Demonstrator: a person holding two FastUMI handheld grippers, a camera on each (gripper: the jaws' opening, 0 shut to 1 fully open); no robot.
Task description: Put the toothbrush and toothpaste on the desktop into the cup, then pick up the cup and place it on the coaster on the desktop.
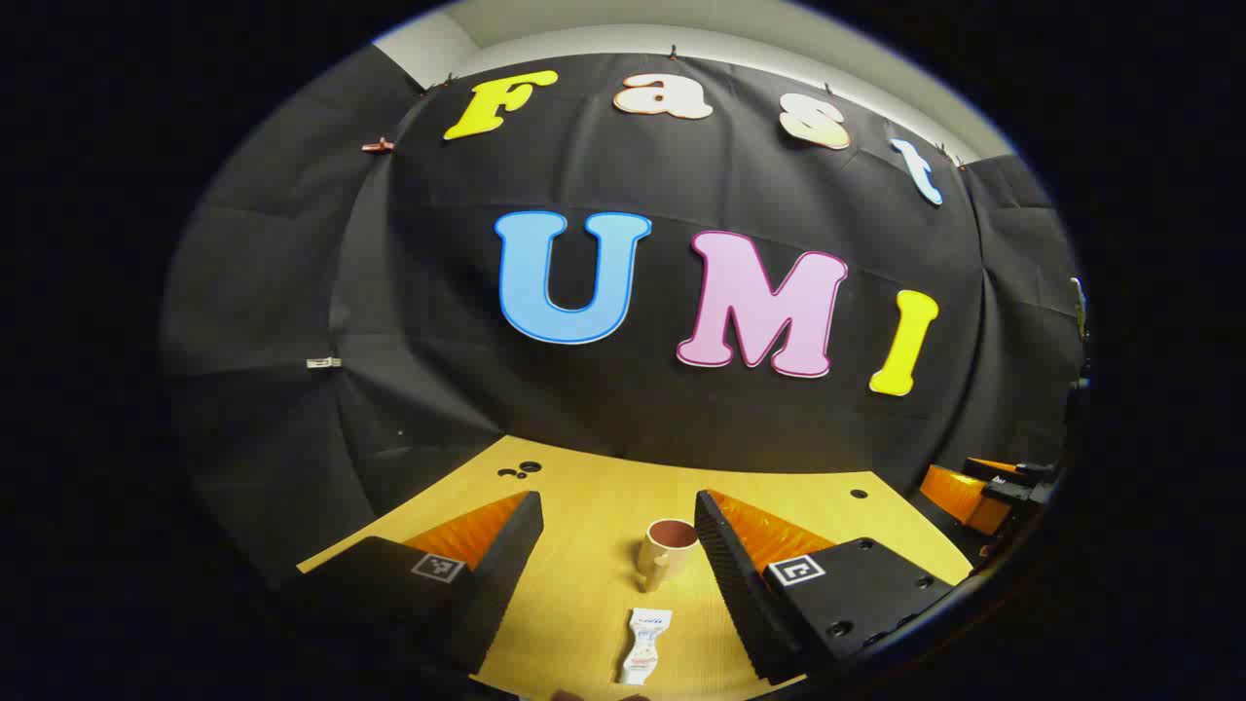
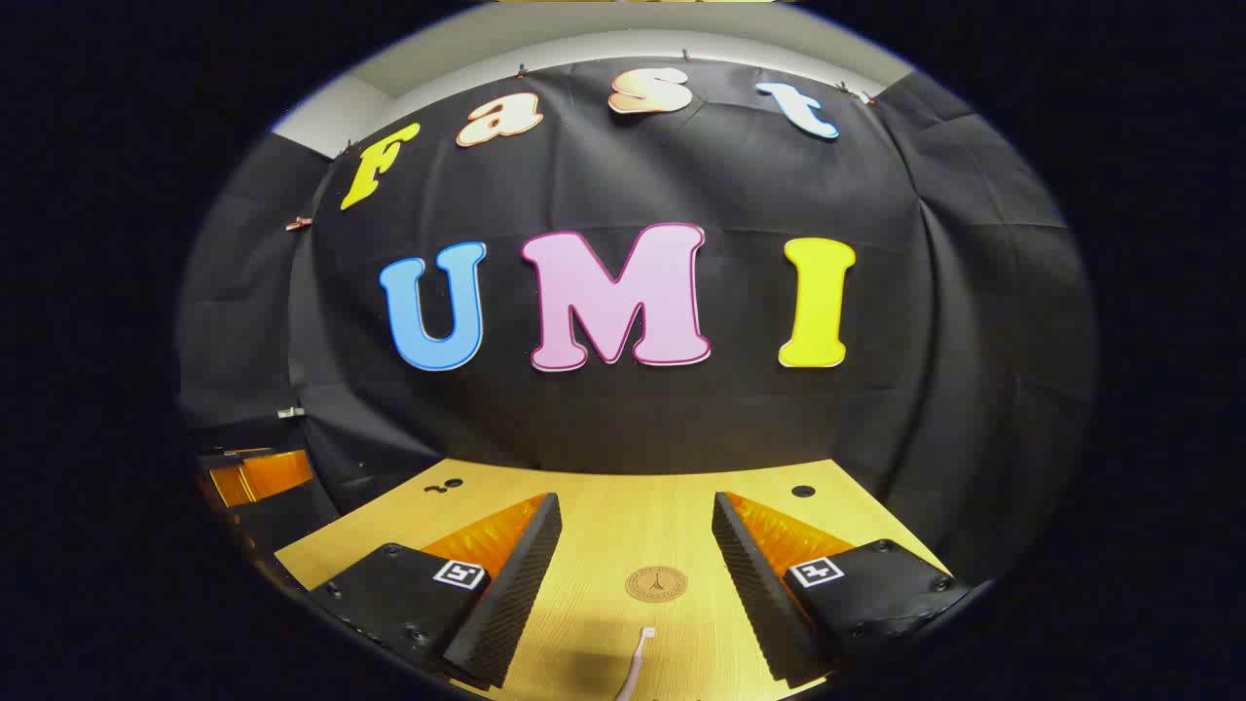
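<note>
Left gripper view: toothpaste [image 1: 643, 645] flat on bench [image 1: 594, 506], nearest camera, between fingers of left gripper [image 1: 617, 531], released, grasping nothing. Cup [image 1: 666, 552] upright just beyond toothpaste. Right gripper view: toothbrush [image 2: 633, 664] tip at bottom edge; coaster [image 2: 656, 584] beyond it; right gripper [image 2: 637, 531] released, empty.

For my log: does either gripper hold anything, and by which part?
Nothing is held. The left gripper and right gripper are both open above the table.

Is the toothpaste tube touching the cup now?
Apart. The left gripper view shows bare desk between the toothpaste tube and the cup.
</note>
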